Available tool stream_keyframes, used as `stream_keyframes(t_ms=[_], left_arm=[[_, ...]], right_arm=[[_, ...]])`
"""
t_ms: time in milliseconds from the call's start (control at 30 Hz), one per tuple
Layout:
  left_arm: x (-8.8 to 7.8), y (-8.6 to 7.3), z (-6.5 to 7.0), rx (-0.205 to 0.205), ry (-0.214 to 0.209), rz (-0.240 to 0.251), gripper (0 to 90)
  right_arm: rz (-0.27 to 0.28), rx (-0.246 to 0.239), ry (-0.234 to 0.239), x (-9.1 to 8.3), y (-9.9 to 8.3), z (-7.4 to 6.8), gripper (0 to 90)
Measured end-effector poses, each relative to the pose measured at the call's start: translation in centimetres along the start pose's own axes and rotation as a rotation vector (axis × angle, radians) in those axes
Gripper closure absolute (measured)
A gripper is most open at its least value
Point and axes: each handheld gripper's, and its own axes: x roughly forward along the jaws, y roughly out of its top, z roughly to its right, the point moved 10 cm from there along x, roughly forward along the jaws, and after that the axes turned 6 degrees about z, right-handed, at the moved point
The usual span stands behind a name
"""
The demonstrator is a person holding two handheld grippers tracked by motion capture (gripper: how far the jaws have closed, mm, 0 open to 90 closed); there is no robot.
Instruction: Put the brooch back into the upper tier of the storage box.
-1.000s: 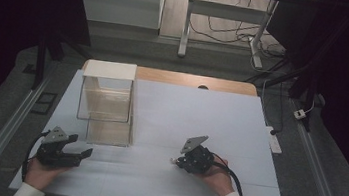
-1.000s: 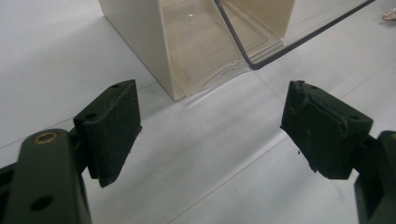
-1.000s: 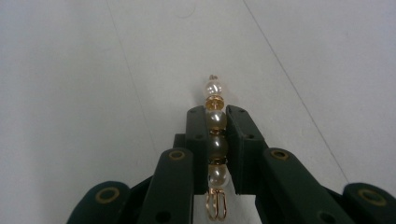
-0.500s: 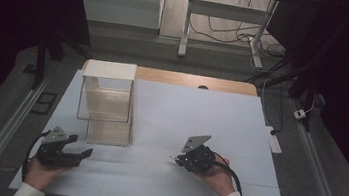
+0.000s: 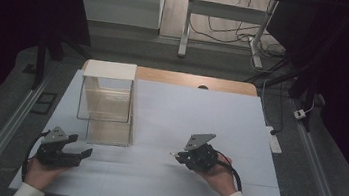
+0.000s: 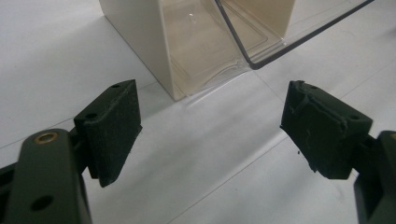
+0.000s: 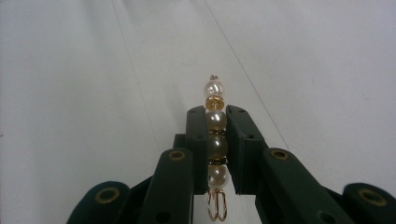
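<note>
A: Entry, right side. The right gripper [image 5: 178, 155] sits at about 5 o'clock on the white table surface [image 5: 201, 111], held in the person's right hand [image 5: 218, 176]. Its jaws are clenched on a short string of cream pearl beads with gold spacers [image 7: 215, 135].

B: Confirmed in the right gripper view. Four pearls run in a line between the pads [image 7: 198, 140]; the middle two are pinched, the top one pokes out past the tips, and a thin gold wire loop [image 7: 216, 205] hangs at the near end.

A: Left side. The left gripper [image 5: 82, 153] rests at about 7 o'clock, in the left hand [image 5: 40, 172]. Jaws released, standing wide apart with nothing but bare table between them.

B: Agreed. In the left gripper view [image 6: 210, 126] the two black pads face a clear plastic box with a cream-coloured wall [image 6: 219, 32] at 12 o'clock, near but not touching.

A: In the high view that box [image 5: 106, 102] stands at about 10 o'clock on the table, upright, well apart from the beads.

B: Beads are held just above the white surface, pointing toward 9 o'clock.
</note>
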Motion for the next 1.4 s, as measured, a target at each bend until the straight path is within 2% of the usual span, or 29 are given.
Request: stream_keyframes(t_ms=[667,1200,1400], left_arm=[[0.0,0.1,0.0,-0.002,0.001,0.002,20.0],[0.0,0.0,0.0,0.001,0.0,-0.002,20.1],[0.0,0.0,0.0,-0.001,0.001,-0.001,20.1]], right_arm=[[0.113,-0.029,-0.072,-2.6,2.5,0.6,79.4],[0.241,0.007,-0.115,-4.6,4.2,1.2,79.4],[0.271,0.017,-0.123,-5.2,4.7,1.4,79.4]])
